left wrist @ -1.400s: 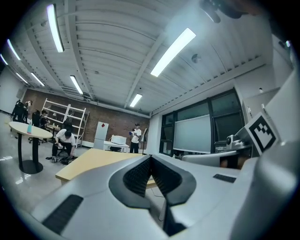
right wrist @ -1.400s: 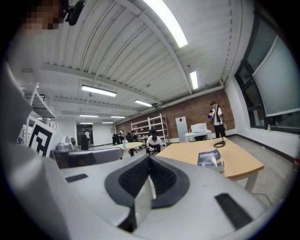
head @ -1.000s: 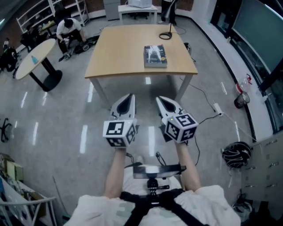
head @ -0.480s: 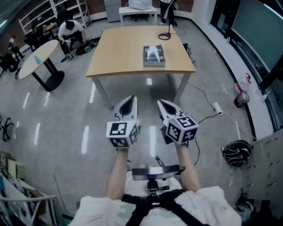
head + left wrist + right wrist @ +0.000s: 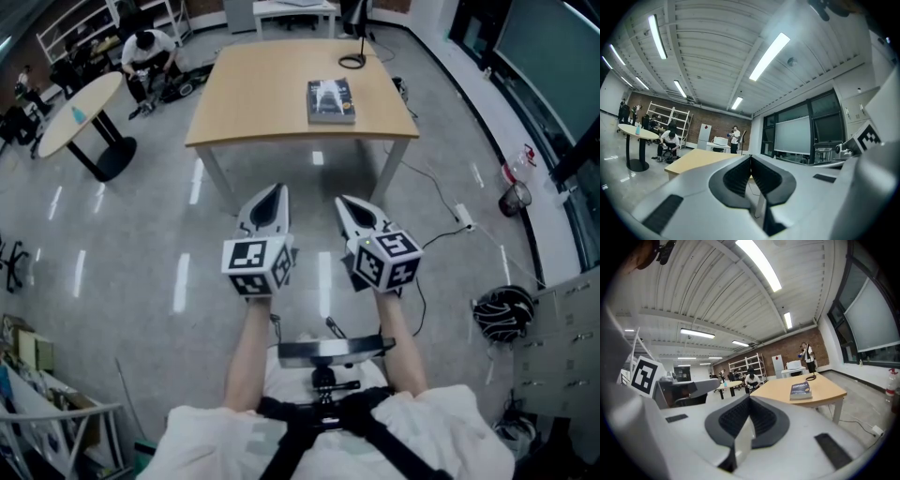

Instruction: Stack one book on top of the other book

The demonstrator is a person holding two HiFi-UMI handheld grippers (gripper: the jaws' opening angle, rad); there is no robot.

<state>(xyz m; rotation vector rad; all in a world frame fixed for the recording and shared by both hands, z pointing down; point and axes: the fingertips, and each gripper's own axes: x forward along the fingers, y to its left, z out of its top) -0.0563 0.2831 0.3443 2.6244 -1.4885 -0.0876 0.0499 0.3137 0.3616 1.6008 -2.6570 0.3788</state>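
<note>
In the head view, the left gripper (image 5: 267, 208) and right gripper (image 5: 361, 217) hover closed and empty over glossy floor, well short of the matte wooden table (image 5: 262, 94). The flat, dark book (image 5: 331, 100) lies near its right edge, so arriving with jaws closed could shove it off. In the left gripper view, ribbed black pads meet. In the right gripper view, the pads likewise touch, with nothing between them.

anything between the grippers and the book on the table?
Head view: only floor, then bare table up to the book. Left gripper and right gripper are shut, empty.
</note>
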